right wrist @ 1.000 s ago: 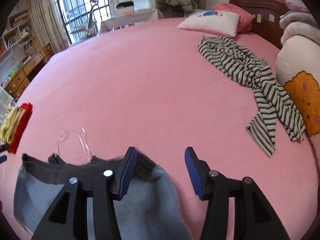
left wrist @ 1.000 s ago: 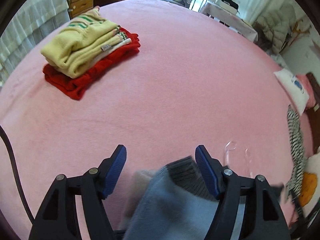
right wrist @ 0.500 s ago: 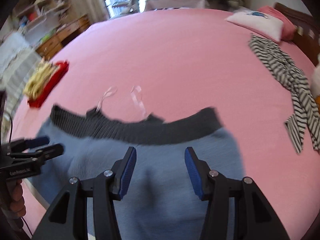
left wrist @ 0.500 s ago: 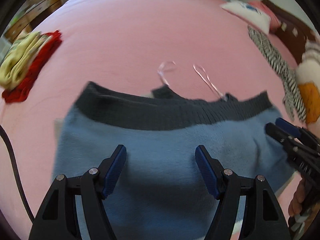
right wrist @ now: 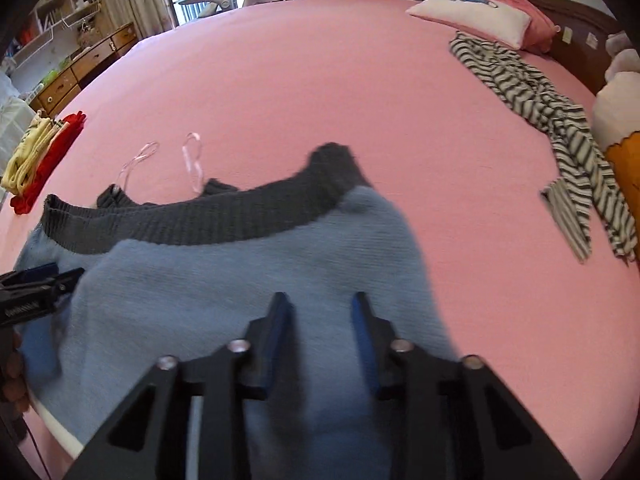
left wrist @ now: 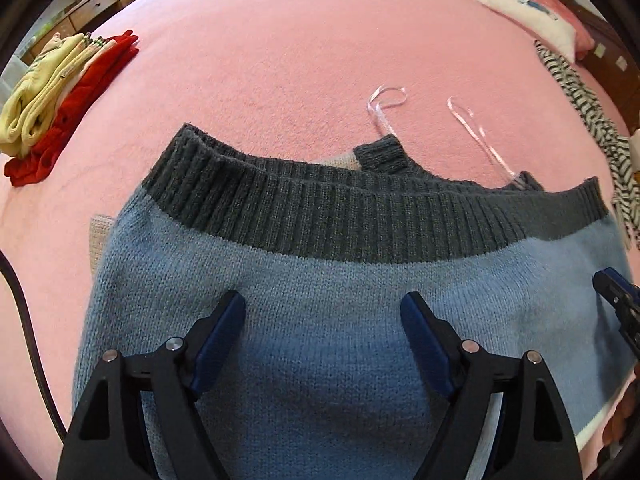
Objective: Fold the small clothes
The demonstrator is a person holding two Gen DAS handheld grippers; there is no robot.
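A small light-blue knitted sweater (left wrist: 320, 300) with a dark grey ribbed band (left wrist: 360, 216) lies on the pink bed, folded over on itself; it also shows in the right wrist view (right wrist: 240, 272). My left gripper (left wrist: 322, 320) is open just above the blue knit, holding nothing. My right gripper (right wrist: 322, 320) is over the sweater's right part with its jaws partly closed, a gap still between them, nothing gripped. Each gripper shows at the edge of the other's view. Two clear hanger loops (left wrist: 472, 128) stick out past the band.
A folded stack of yellow and red clothes (left wrist: 56, 92) lies at the bed's left edge, also in the right wrist view (right wrist: 40, 156). A striped black-and-white garment (right wrist: 560, 120), a white pillow (right wrist: 468, 20) and a plush toy (right wrist: 620, 120) lie at the right. Wooden drawers (right wrist: 76, 76) stand beyond the bed.
Both grippers pulled back and turned over the sweater, which now lies folded with the grey band across the middle. The right gripper's jaws have narrowed; the sweater's right corner is still moving.
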